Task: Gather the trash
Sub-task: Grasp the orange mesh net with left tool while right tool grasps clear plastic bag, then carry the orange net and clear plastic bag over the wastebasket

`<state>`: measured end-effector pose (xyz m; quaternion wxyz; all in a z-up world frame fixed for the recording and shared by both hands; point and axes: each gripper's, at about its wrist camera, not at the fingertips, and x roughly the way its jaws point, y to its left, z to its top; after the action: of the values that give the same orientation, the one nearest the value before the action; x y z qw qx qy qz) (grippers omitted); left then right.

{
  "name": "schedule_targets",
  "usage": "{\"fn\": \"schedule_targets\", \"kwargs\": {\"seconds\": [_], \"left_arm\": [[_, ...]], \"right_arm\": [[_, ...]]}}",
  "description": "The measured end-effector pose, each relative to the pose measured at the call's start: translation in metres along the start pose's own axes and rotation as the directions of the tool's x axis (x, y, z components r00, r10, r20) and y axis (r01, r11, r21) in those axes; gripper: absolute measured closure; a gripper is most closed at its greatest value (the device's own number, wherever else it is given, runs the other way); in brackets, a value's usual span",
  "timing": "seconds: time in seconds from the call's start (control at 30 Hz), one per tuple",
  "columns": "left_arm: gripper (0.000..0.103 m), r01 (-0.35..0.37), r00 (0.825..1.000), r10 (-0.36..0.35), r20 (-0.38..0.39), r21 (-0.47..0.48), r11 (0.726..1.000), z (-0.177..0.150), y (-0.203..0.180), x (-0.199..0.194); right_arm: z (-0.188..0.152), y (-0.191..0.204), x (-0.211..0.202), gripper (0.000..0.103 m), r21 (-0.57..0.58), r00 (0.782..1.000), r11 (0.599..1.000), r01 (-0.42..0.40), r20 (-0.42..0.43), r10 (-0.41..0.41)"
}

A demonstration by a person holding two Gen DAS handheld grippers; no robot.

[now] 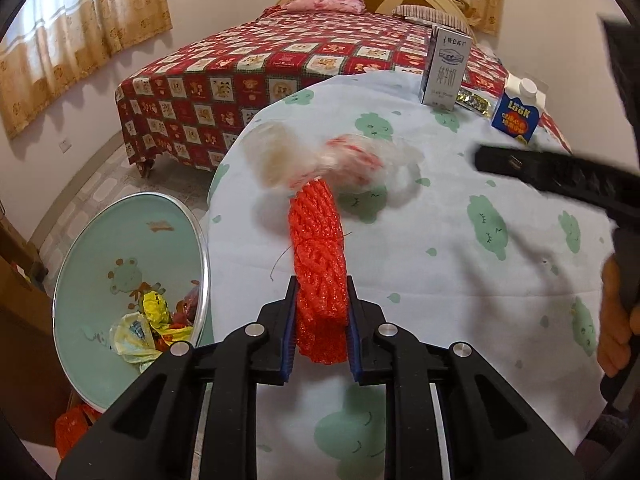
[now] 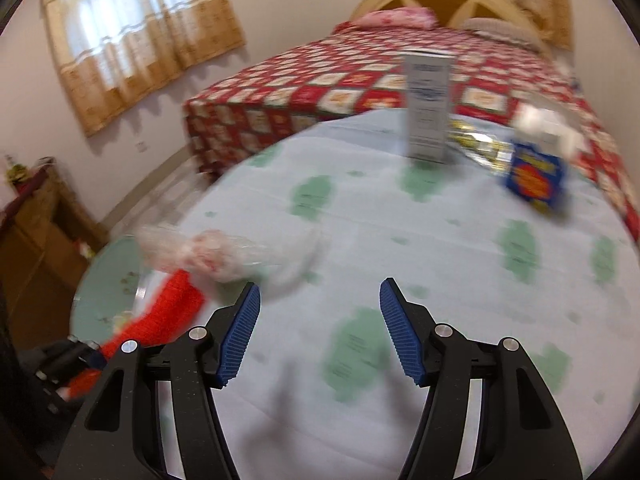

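My left gripper (image 1: 322, 300) is shut on a red foam net sleeve (image 1: 318, 256) and holds it above the table; it also shows in the right wrist view (image 2: 172, 308). A crumpled clear plastic bag with red print (image 1: 352, 158) hangs blurred at the sleeve's far end (image 2: 212, 252). A mint trash bin (image 1: 120, 240) with several wrappers stands left of the table. My right gripper (image 2: 320, 308) is open and empty over the cloth; it shows at the right in the left wrist view (image 1: 560, 172).
The table has a pale cloth with green clouds (image 1: 460, 240). A grey milk carton (image 1: 446, 66), a gold wrapper (image 1: 474, 101) and a blue carton (image 1: 518, 110) stand at its far edge. A red patterned bed (image 1: 280, 64) lies behind. A wooden cabinet (image 2: 36, 232) stands left.
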<state>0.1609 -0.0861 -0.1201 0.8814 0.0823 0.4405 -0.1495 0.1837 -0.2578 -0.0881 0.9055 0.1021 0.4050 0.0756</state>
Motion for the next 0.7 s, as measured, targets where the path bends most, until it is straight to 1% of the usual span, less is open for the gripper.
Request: {"fn": "schedule_targets", "kwargs": {"seconds": [0.07,0.17,0.27,0.33,0.4,0.47,0.5,0.53,0.57,0.6,0.63,0.7], "left_arm": [[0.083,0.005,1.0,-0.005,-0.008,-0.005,1.0,0.0,0.003,0.004],[0.083,0.007,1.0,-0.007,-0.016,-0.013,1.0,0.0,0.009,0.007],[0.083,0.011,1.0,-0.011,-0.016,-0.014,1.0,-0.002,0.015,0.003],[0.083,0.007,1.0,-0.007,-0.009,-0.013,1.0,-0.003,0.021,-0.001],[0.084,-0.008,1.0,0.008,-0.008,-0.027,1.0,-0.003,0.029,0.0],[0.084,-0.023,1.0,0.022,-0.014,-0.048,0.999,-0.002,0.036,0.004],[0.084,-0.029,0.999,0.028,-0.02,-0.061,0.998,-0.001,0.041,0.008],[0.084,-0.029,0.999,0.028,-0.021,-0.069,0.997,-0.001,0.043,0.01],[0.084,-0.025,1.0,0.024,-0.019,-0.078,0.997,-0.001,0.044,0.011],[0.084,-0.024,1.0,0.023,-0.017,-0.08,0.997,0.0,0.045,0.011],[0.084,-0.029,1.0,0.028,-0.013,-0.08,0.996,0.0,0.045,0.009],[0.084,-0.041,0.999,0.041,-0.005,-0.083,0.996,0.001,0.046,0.006]], "right_arm": [[0.011,0.012,0.012,0.04,-0.032,0.999,0.999,-0.034,-0.006,0.034],[0.027,0.031,0.034,0.04,-0.073,0.998,0.996,-0.057,-0.013,0.056],[0.037,0.042,0.063,0.04,-0.086,0.991,0.99,-0.113,-0.081,0.106],[0.035,0.049,0.079,0.04,-0.092,0.98,0.983,-0.158,-0.14,0.144],[0.029,0.052,0.085,0.04,-0.095,0.976,0.982,-0.166,-0.161,0.149],[0.02,0.053,0.087,0.04,-0.075,0.968,0.979,-0.19,-0.181,0.174],[0.017,0.053,0.088,0.042,-0.066,0.965,0.978,-0.198,-0.191,0.183],[0.011,0.052,0.088,0.048,-0.06,0.963,0.978,-0.202,-0.194,0.187],[0.009,0.052,0.087,0.052,-0.059,0.964,0.978,-0.201,-0.189,0.187],[0.006,0.051,0.084,0.059,-0.057,0.963,0.977,-0.206,-0.189,0.193],[0.004,0.052,0.082,0.063,-0.06,0.963,0.977,-0.205,-0.191,0.191],[0.002,0.055,0.08,0.066,-0.083,0.967,0.978,-0.189,-0.191,0.171]]}}
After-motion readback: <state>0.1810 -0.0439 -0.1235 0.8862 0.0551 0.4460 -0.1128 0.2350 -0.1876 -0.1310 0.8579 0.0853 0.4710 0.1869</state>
